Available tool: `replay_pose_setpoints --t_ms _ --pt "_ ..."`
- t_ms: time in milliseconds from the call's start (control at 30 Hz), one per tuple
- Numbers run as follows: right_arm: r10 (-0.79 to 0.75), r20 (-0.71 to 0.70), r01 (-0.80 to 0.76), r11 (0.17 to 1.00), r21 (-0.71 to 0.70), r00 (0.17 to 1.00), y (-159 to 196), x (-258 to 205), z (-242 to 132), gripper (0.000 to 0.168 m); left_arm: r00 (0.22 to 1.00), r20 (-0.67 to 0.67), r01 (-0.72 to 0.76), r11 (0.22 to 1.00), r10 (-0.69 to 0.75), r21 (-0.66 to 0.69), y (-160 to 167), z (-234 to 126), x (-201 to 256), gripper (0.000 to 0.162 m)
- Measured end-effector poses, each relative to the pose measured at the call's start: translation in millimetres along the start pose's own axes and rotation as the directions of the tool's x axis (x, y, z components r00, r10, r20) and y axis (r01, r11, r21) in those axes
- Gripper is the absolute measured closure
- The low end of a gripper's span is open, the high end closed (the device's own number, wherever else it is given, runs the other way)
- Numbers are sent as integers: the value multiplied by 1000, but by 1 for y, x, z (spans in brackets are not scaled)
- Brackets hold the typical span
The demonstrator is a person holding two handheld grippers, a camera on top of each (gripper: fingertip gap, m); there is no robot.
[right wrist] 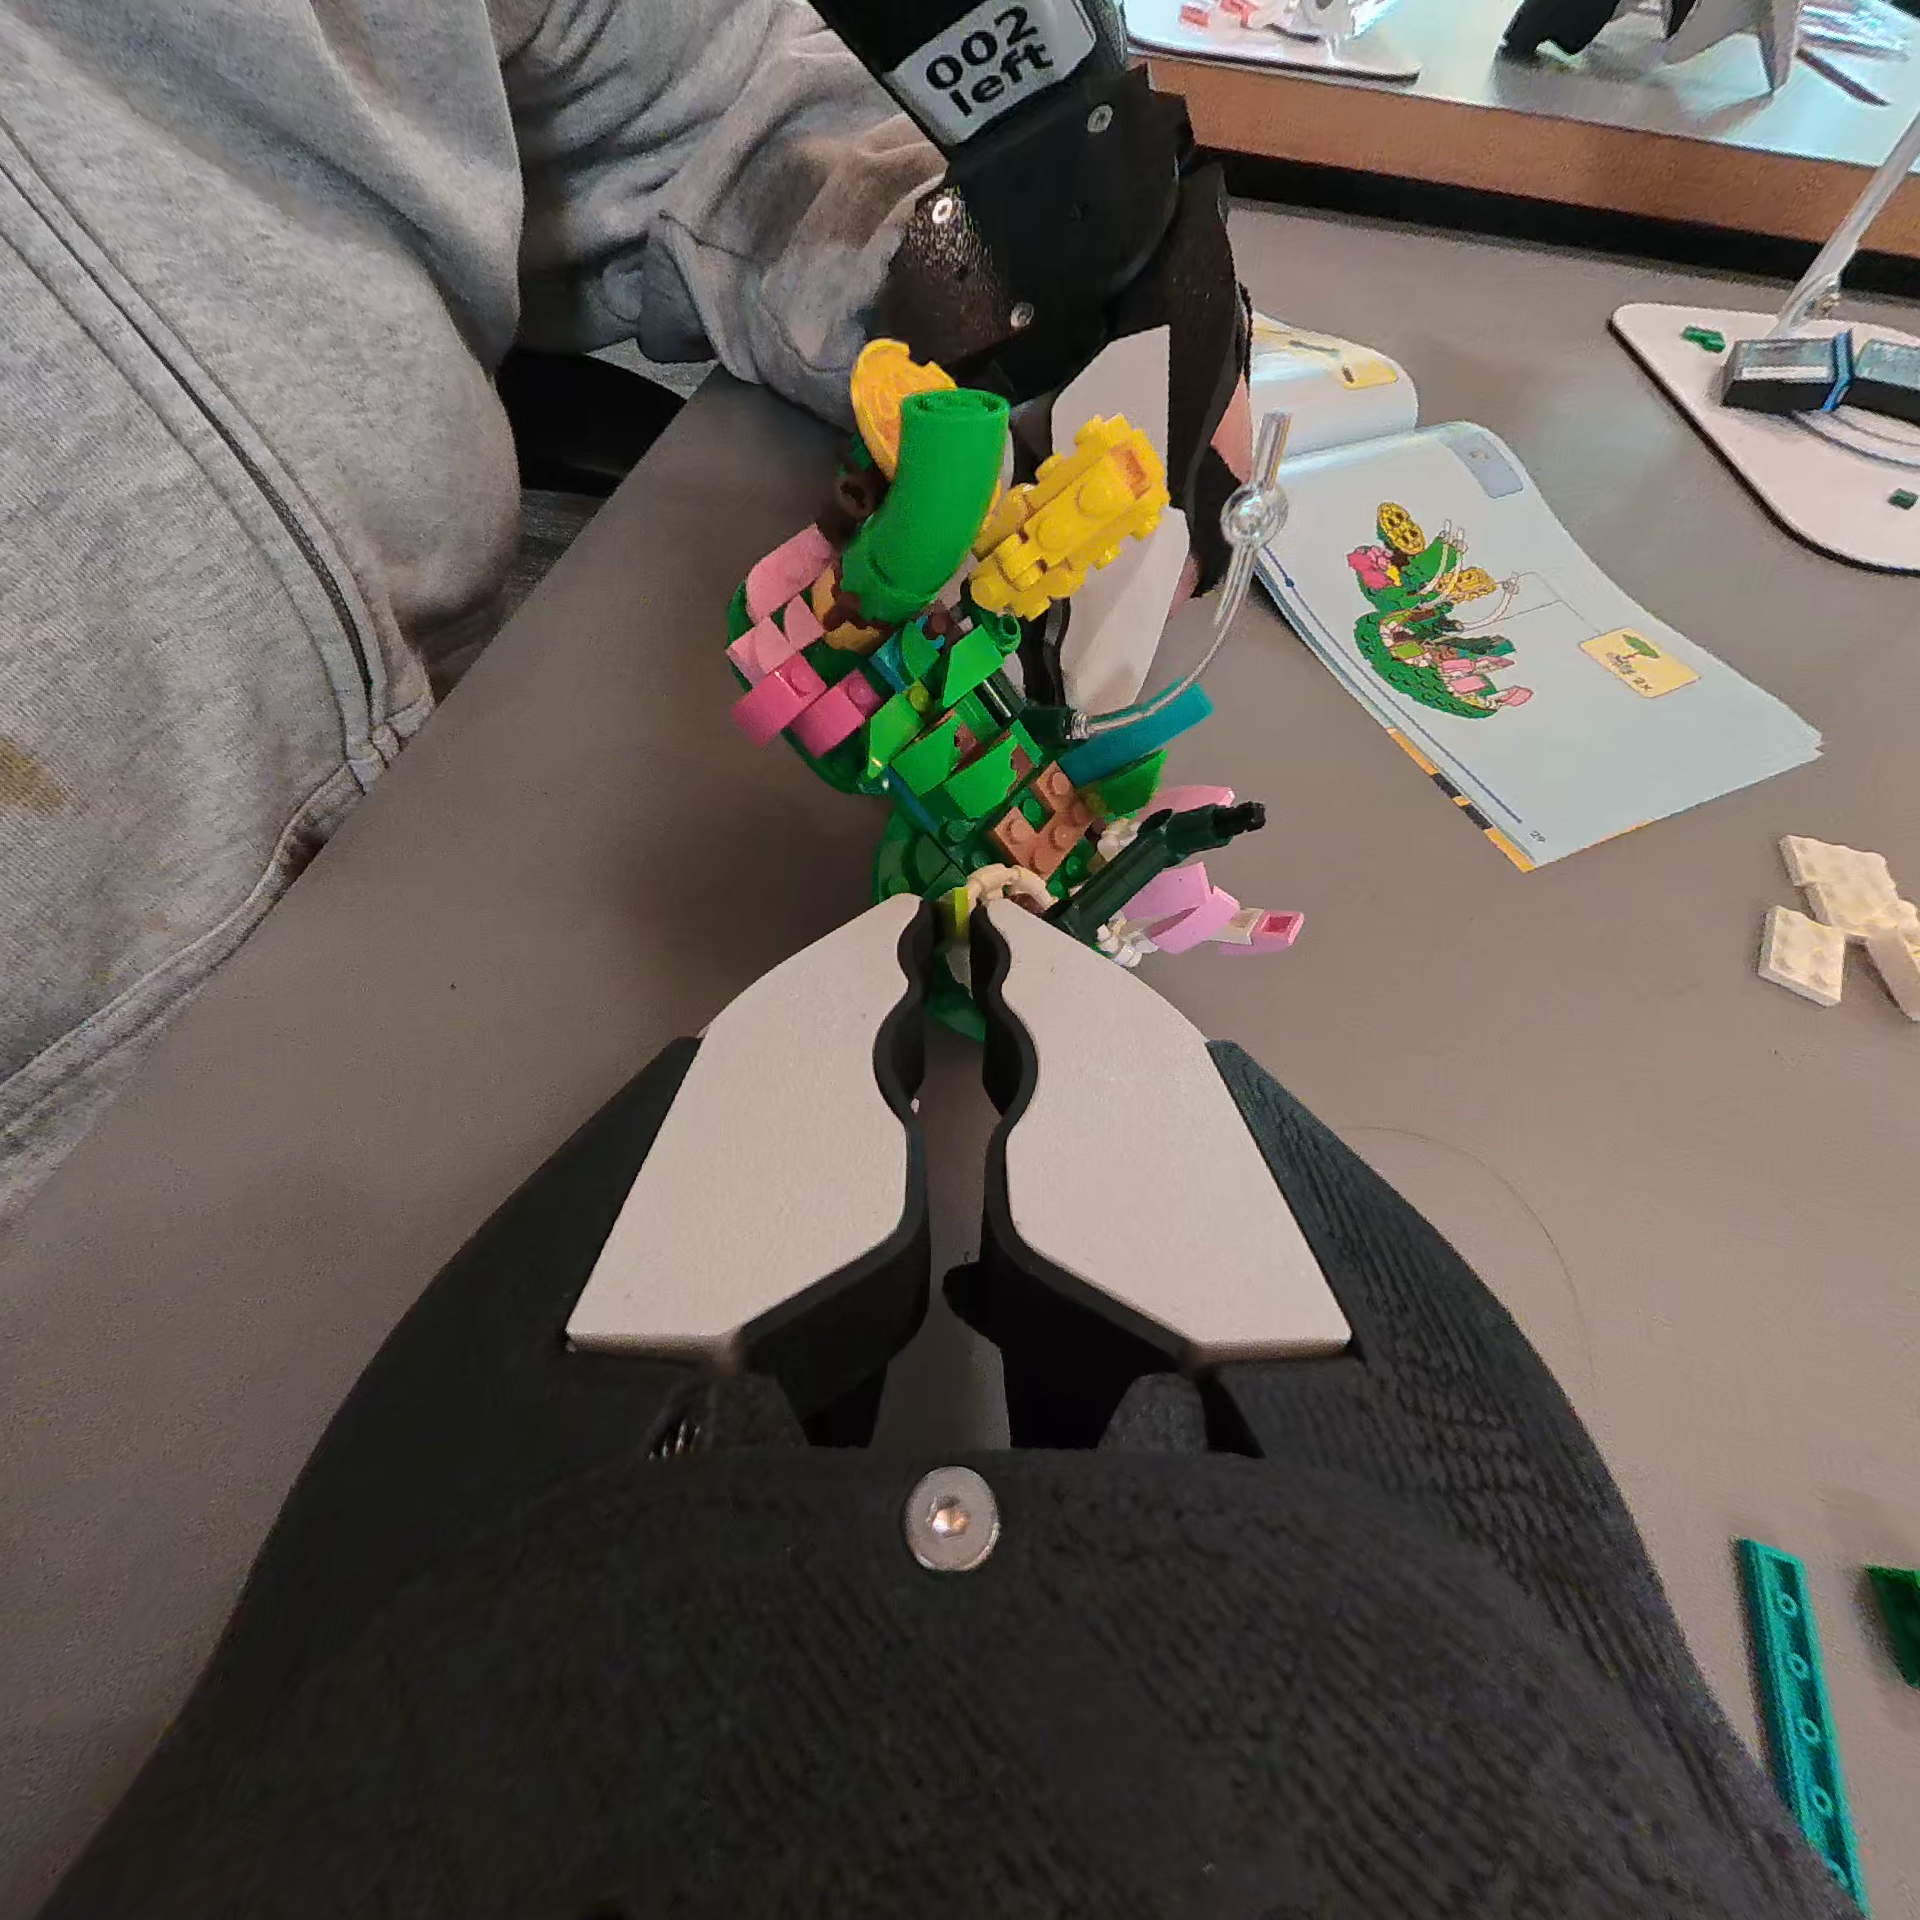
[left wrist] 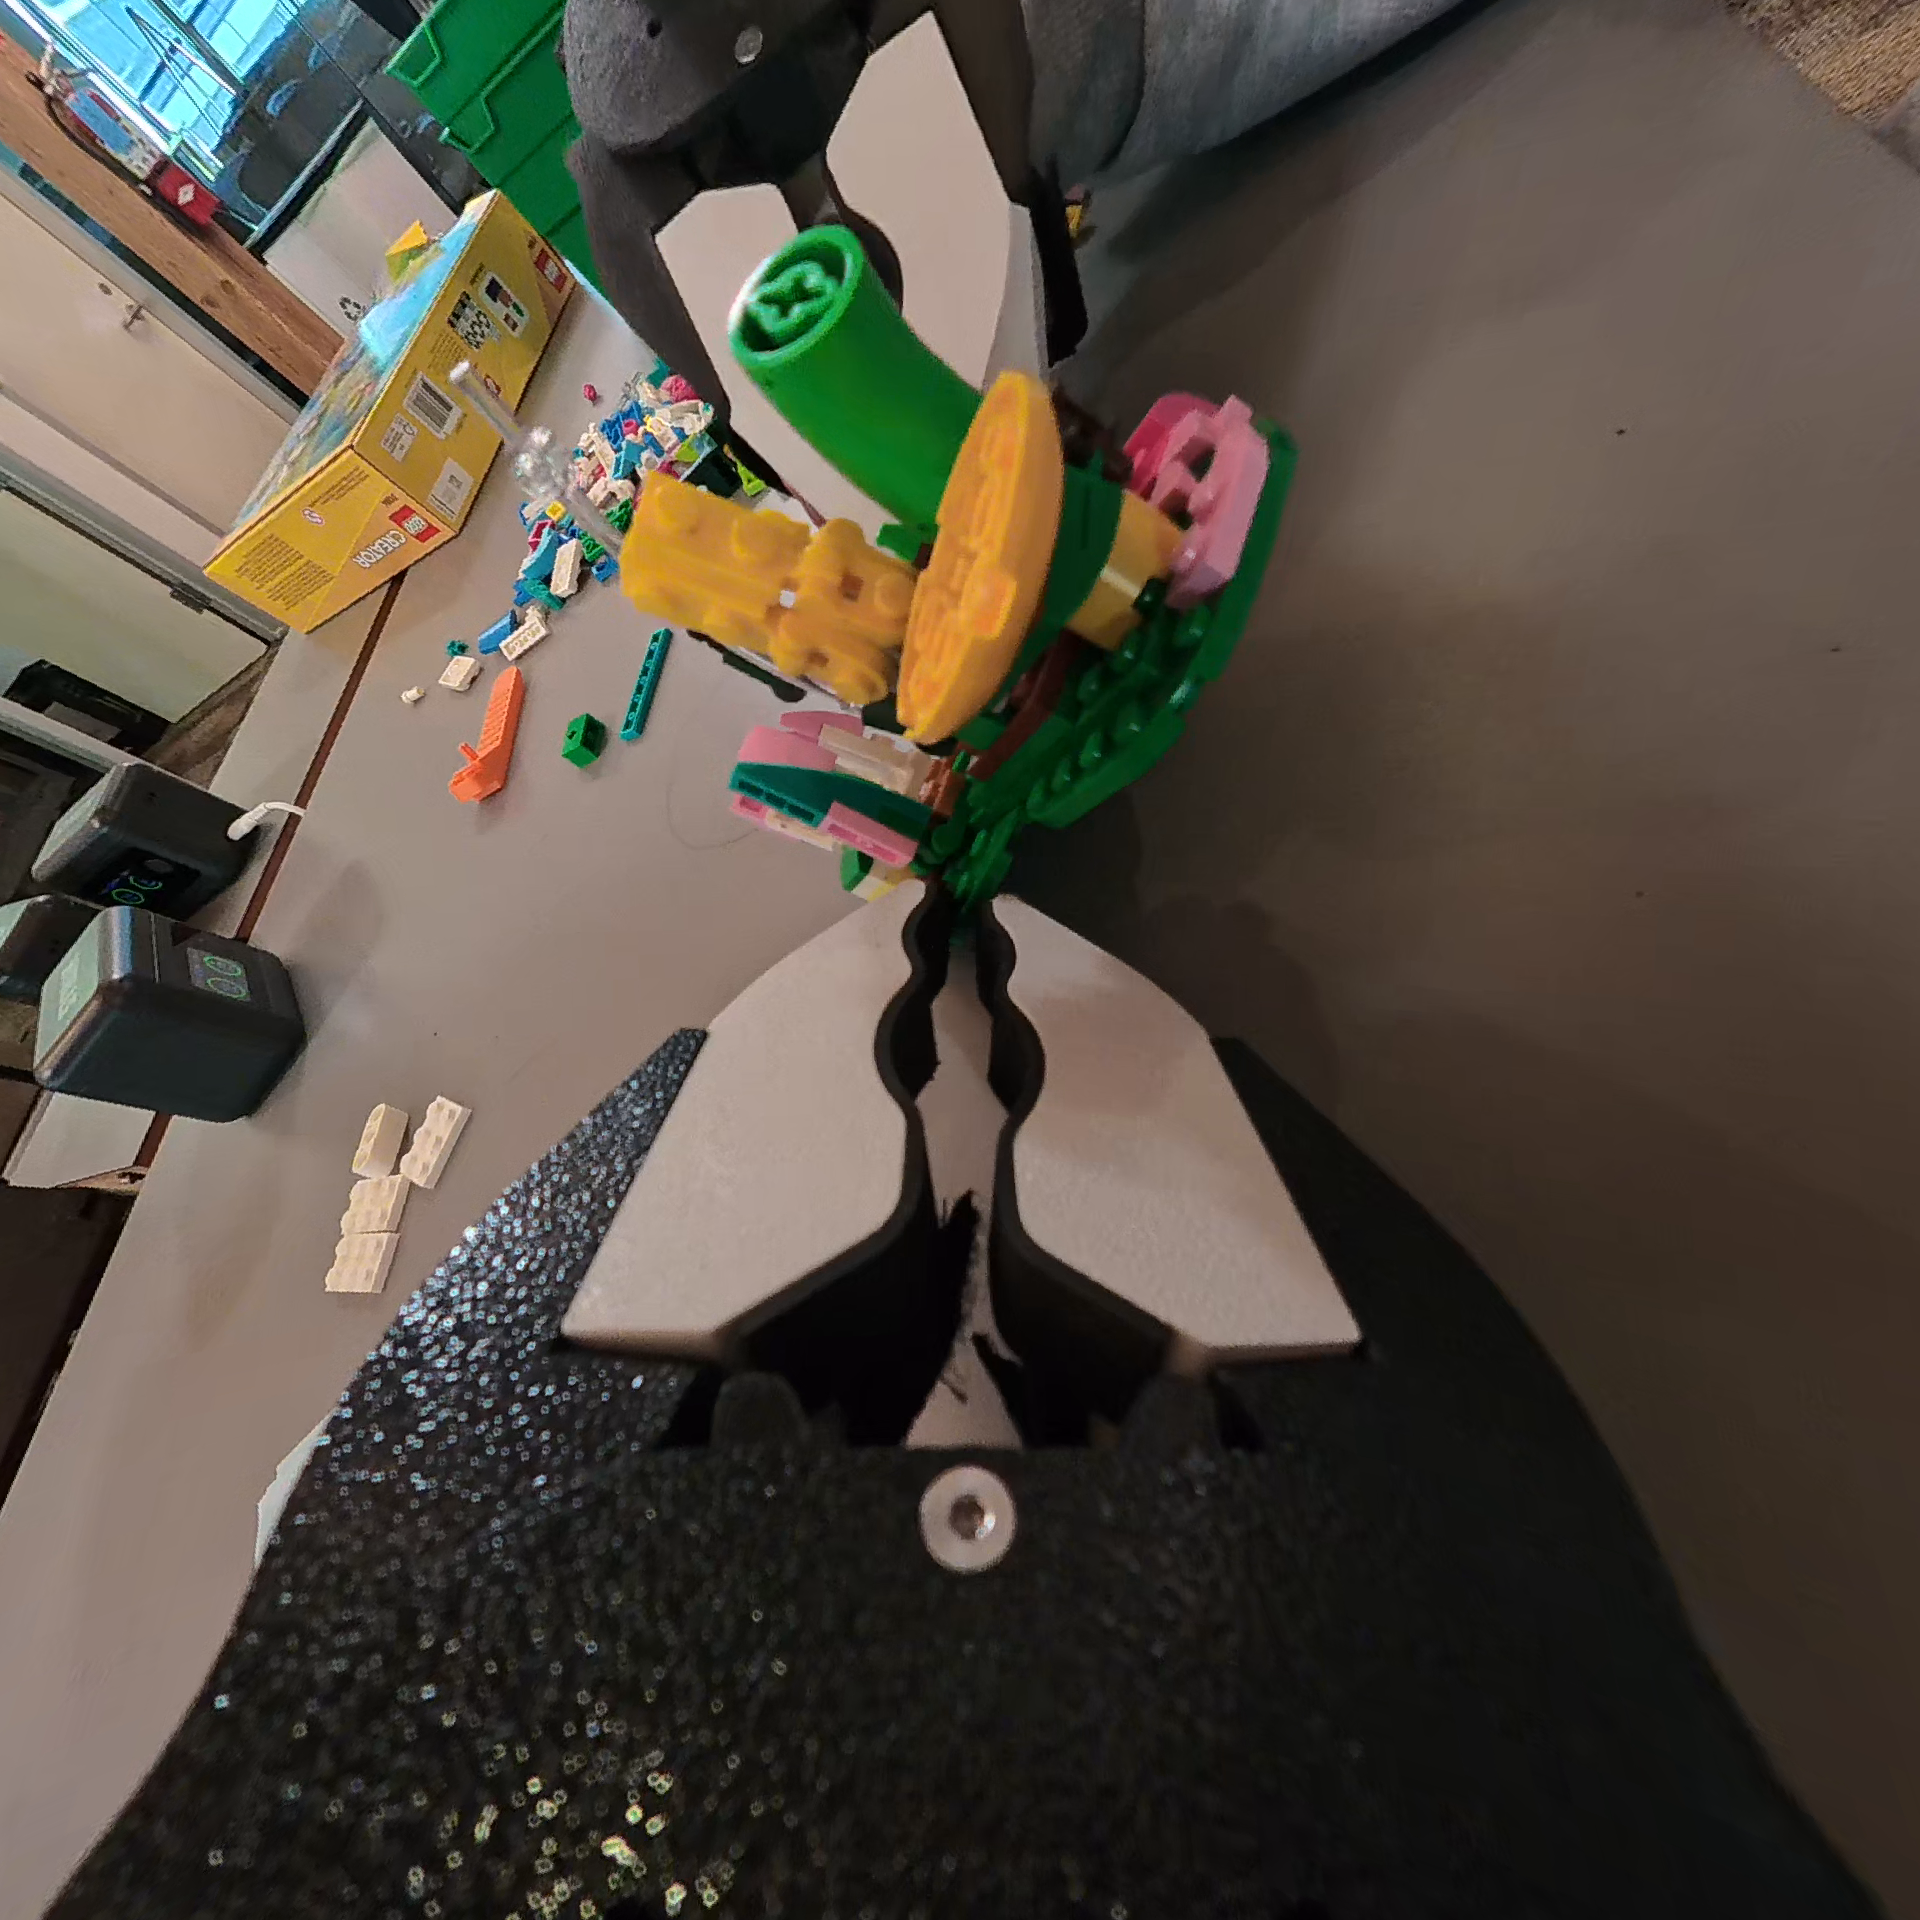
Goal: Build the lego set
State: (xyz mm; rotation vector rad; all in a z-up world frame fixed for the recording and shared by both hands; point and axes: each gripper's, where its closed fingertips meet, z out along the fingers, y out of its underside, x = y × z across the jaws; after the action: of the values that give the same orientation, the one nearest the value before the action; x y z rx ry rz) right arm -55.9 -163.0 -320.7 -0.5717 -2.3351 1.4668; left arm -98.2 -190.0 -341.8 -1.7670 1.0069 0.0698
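Observation:
A half-built lego model [left wrist: 1122, 707] is held in the air between both grippers, above the grey table [left wrist: 1558, 727]. It has a curved green base plate, a yellow round disc [left wrist: 977, 561], a green bent tube [left wrist: 852, 384], a yellow brick stack [left wrist: 748, 582] and pink flower pieces. My left gripper [left wrist: 961, 914] is shut on one end of the green base. My right gripper [right wrist: 951, 920] is shut on the other end of the model [right wrist: 935, 748]. A clear curved rod [right wrist: 1236, 582] sticks out of the model.
A yellow box [left wrist: 395, 416], a pile of loose bricks [left wrist: 623, 457] and an orange separator [left wrist: 494, 743] lie farther out on the table. White bricks [right wrist: 1849, 925], an open instruction booklet [right wrist: 1507, 644] and a teal long plate [right wrist: 1797, 1704] lie nearby. A person's grey sleeve [right wrist: 208, 520] is at the table edge. Tip to tip, the grippers are about 6 cm apart. Left tips and right tips are each some 20 cm from the teal long plate [right wrist: 1797, 1704].

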Motion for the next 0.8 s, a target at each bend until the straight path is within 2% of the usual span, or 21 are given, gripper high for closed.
replay_pose_setpoints --t_ms 400,533,800 --pt "-67 -53 65 997 -48 996 2 2 0 163 1000 2 -1 1000 1 -10 2 1 -1 156" --pt "-53 -71 49 997 -67 996 5 3 -5 145 1000 -8 27 1000 -27 5 1 0 -3 158" --pt "-12 -85 11 1000 -12 996 -1 5 -7 145 999 -15 41 999 -41 -3 2 1 -4 158"
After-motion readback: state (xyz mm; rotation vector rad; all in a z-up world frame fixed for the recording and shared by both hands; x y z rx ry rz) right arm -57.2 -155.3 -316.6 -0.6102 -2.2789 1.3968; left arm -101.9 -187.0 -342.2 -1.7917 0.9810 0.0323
